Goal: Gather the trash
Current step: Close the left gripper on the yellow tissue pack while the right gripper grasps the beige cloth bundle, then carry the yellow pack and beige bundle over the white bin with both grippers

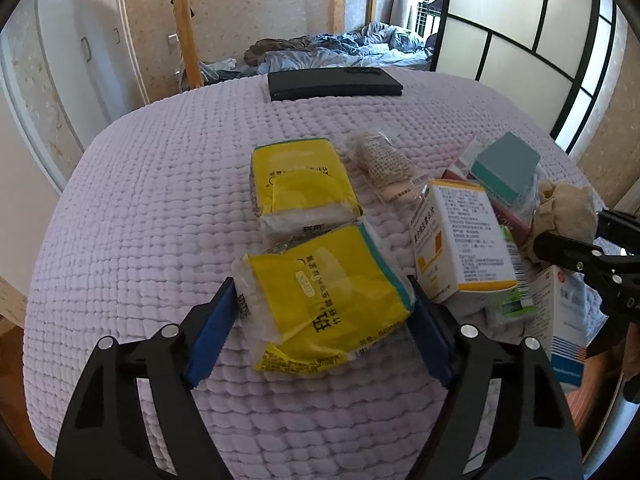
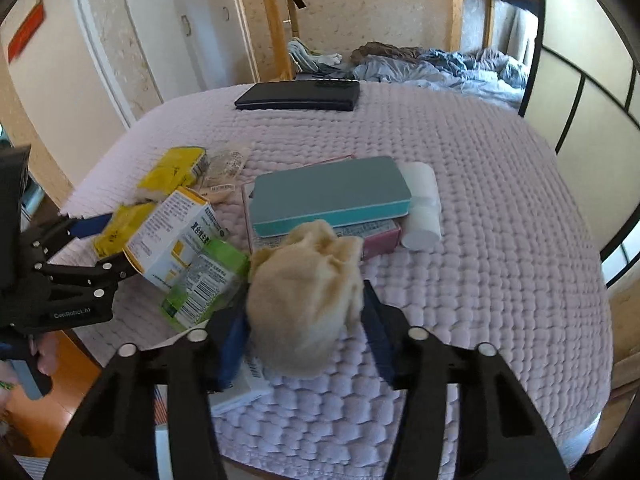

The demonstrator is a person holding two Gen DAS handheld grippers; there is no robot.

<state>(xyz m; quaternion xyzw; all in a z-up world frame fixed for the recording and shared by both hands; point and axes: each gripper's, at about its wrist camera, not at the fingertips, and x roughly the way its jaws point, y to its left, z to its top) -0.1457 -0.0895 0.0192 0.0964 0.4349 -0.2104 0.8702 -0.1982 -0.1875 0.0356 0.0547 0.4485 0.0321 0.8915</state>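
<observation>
A yellow tissue packet [image 1: 324,292] lies on the lilac quilted cover [image 1: 160,208], between the blue pads of my left gripper [image 1: 320,304]. Both pads touch its sides, so the gripper is shut on it. A second yellow packet [image 1: 300,184] lies just beyond. In the right wrist view my right gripper [image 2: 306,332] is shut on a crumpled beige wad [image 2: 304,292], which hides most of its pads. The left wrist view shows that wad [image 1: 564,208] at the right edge, against the right gripper's black fingers [image 1: 576,256].
Close by lie a white and orange medicine box [image 1: 460,240], a green package [image 2: 208,280], a clear-wrapped roll [image 1: 380,168], a teal block [image 2: 328,196] on a pink box [image 2: 380,240], a white roll [image 2: 420,204] and a blue-white box [image 1: 568,328]. A black flat case [image 1: 332,84] lies far back.
</observation>
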